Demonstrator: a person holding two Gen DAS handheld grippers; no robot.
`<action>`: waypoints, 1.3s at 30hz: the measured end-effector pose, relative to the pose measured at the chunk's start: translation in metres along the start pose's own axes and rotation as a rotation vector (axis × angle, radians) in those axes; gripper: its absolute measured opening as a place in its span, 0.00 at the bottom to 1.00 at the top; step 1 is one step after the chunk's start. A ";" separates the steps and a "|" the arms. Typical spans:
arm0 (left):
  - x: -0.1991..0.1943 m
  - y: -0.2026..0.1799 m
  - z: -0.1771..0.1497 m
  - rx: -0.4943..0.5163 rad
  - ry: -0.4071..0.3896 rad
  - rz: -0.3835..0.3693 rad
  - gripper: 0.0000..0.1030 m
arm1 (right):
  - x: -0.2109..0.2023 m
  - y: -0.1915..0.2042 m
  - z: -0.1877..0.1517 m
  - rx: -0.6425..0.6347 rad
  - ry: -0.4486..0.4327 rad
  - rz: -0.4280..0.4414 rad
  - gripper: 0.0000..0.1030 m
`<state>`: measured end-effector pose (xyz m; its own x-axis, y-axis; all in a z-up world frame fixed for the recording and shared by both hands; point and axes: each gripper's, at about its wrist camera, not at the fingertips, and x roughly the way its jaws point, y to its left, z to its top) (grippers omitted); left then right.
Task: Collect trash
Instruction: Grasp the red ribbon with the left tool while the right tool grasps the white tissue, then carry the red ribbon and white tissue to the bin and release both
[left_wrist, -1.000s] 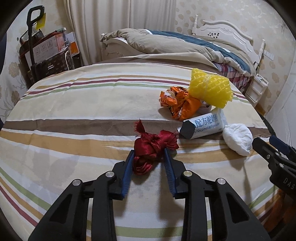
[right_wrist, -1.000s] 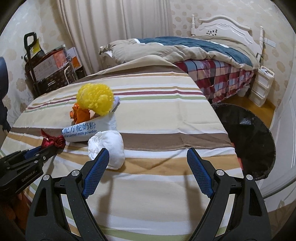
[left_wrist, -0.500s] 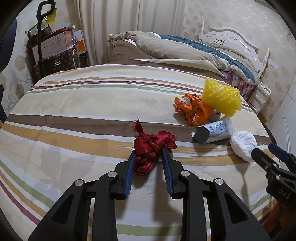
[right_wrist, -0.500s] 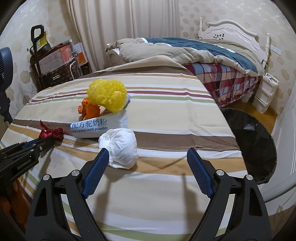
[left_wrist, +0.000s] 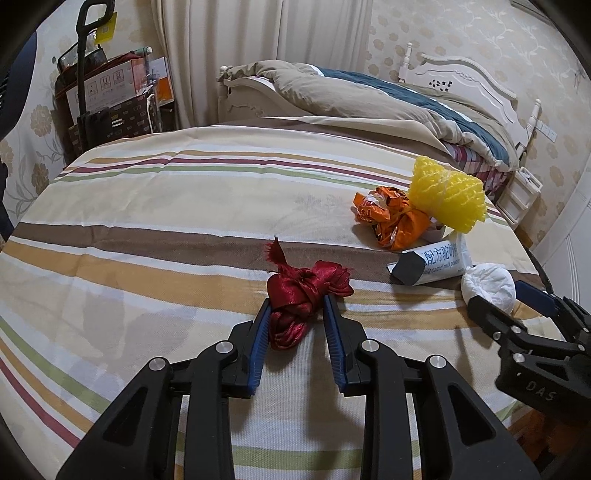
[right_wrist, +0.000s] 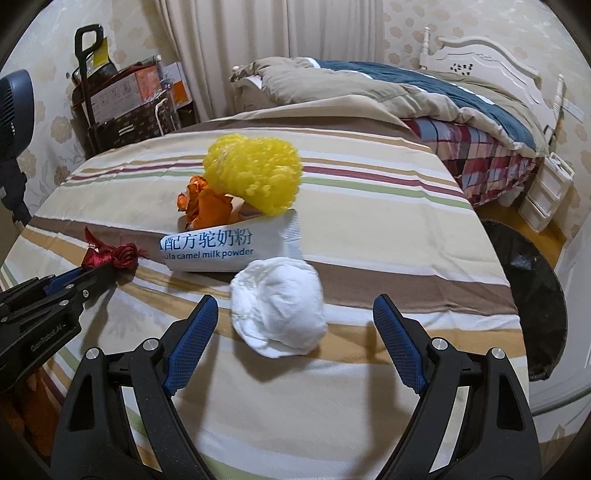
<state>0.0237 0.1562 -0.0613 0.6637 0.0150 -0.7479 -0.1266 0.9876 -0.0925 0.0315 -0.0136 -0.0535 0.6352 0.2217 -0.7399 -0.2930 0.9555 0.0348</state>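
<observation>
A crumpled red ribbon (left_wrist: 300, 295) lies on the striped cloth, and my left gripper (left_wrist: 297, 309) is shut on its near part. The ribbon also shows in the right wrist view (right_wrist: 110, 254). A white paper wad (right_wrist: 280, 308) lies between the wide-open jaws of my right gripper (right_wrist: 295, 310), which touch nothing. Behind it lie a white camel milk powder pouch (right_wrist: 225, 247), an orange wrapper (right_wrist: 205, 206) and a yellow foam net (right_wrist: 255, 173). The wad (left_wrist: 489, 286), pouch (left_wrist: 437, 260), wrapper (left_wrist: 391, 218) and net (left_wrist: 447, 194) also show in the left wrist view.
The striped table (right_wrist: 369, 192) drops off at the right, where a black trash bin (right_wrist: 528, 295) stands on the floor. A bed (left_wrist: 388, 99) stands behind the table. A trolley with boxes (left_wrist: 110, 96) stands at the far left wall.
My left gripper has closed further on the red ribbon. My right gripper has moved forward and left, so the white wad now sits between its open jaws.
</observation>
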 end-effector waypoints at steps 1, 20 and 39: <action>0.000 0.000 0.000 0.001 0.001 -0.001 0.29 | 0.001 0.001 0.001 -0.004 0.005 -0.004 0.68; -0.017 -0.012 0.001 0.000 -0.043 -0.062 0.25 | -0.011 -0.022 -0.004 0.059 -0.026 -0.001 0.37; -0.037 -0.117 0.038 0.125 -0.138 -0.264 0.25 | -0.050 -0.134 0.000 0.224 -0.138 -0.167 0.37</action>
<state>0.0425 0.0458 0.0023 0.7562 -0.2322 -0.6118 0.1498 0.9715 -0.1836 0.0388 -0.1526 -0.0207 0.7567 0.0675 -0.6502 -0.0213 0.9967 0.0787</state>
